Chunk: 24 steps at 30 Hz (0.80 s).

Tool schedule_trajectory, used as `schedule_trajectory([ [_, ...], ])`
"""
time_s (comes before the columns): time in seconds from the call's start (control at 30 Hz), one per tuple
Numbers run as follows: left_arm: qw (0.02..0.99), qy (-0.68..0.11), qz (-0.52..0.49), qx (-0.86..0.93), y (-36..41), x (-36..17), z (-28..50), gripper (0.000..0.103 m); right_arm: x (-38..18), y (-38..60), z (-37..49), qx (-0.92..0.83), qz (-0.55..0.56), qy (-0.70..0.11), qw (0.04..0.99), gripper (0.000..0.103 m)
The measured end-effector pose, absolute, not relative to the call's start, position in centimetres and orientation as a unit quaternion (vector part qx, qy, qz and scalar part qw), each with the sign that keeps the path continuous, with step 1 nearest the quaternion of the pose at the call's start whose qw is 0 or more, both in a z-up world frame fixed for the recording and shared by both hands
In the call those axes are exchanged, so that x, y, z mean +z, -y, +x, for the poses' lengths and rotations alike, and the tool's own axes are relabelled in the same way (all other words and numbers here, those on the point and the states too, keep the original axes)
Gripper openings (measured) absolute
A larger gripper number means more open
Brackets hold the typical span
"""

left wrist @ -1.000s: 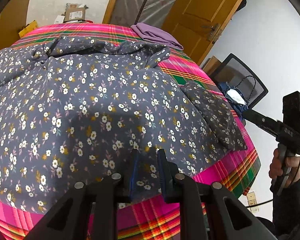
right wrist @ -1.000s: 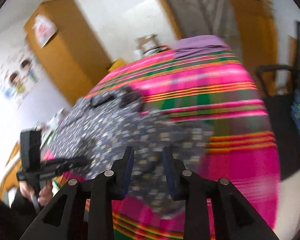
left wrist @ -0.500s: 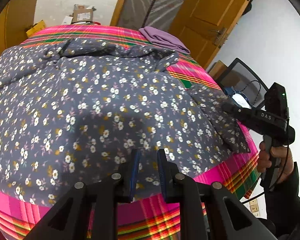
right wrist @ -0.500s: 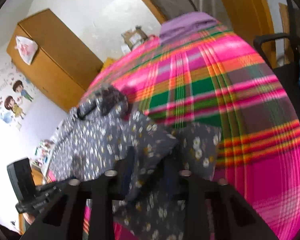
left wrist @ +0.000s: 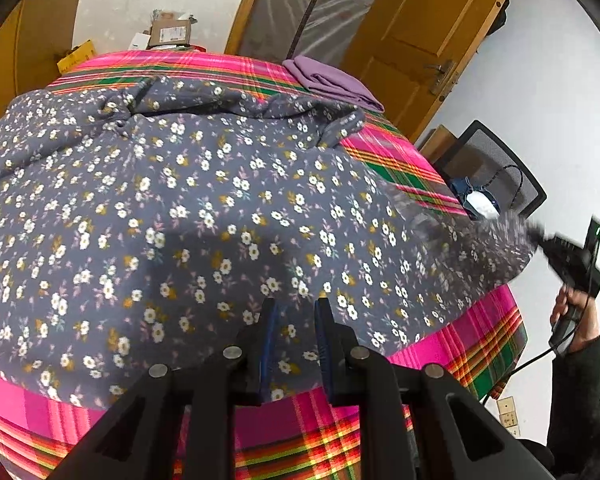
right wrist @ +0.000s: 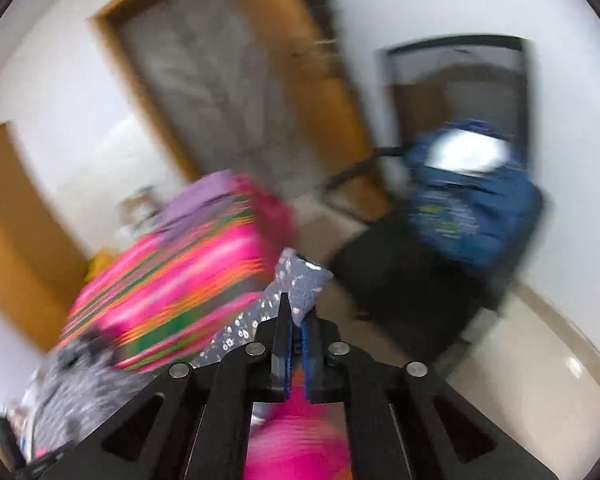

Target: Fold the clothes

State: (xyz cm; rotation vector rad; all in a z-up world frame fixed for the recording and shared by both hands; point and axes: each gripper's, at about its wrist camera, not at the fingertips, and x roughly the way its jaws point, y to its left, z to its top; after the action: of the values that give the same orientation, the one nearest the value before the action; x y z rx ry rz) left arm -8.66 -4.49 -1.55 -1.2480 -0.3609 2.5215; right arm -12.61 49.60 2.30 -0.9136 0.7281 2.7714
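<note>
A grey dress with small white flowers [left wrist: 220,220] lies spread over a pink plaid bedspread [left wrist: 420,360]. My left gripper [left wrist: 296,312] hovers open just above the dress's near hem, with nothing pinched. At the bed's right edge my right gripper [left wrist: 540,240] has the dress's sleeve [left wrist: 492,248] drawn out sideways off the bed. In the right wrist view the sleeve end [right wrist: 304,280] sits pinched between the pads of the right gripper [right wrist: 295,312]; its jaws are opening slightly, with the cloth still between them. That view is blurred.
A folded purple cloth [left wrist: 328,80] lies at the bed's far corner. A black mesh chair [left wrist: 500,168] holding a blue bag [right wrist: 472,208] stands right of the bed, near a wooden door [left wrist: 420,40]. A cardboard box [left wrist: 172,34] sits behind the bed. A hand [left wrist: 576,312] grips the right tool.
The right gripper reached in to the sleeve at the bed's right edge, shut on it, and swung out to the right, lifting the sleeve. The left gripper stayed over the hem.
</note>
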Motion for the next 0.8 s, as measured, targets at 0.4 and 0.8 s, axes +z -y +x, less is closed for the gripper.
schedule_trajectory([
  [0.4, 0.112, 0.135, -0.402, 0.899, 8.8, 0.0, -6.0, 0.019, 1.0, -43.5, -8.6, 0.927, -0.312, -0.208, -0.014, 0.035],
  [0.8, 0.077, 0.167, -0.368, 0.911, 12.2, 1.0, -2.4, 0.019, 3.1, -34.9, -9.3, 0.920, -0.316, -0.177, -0.149, 0.037],
])
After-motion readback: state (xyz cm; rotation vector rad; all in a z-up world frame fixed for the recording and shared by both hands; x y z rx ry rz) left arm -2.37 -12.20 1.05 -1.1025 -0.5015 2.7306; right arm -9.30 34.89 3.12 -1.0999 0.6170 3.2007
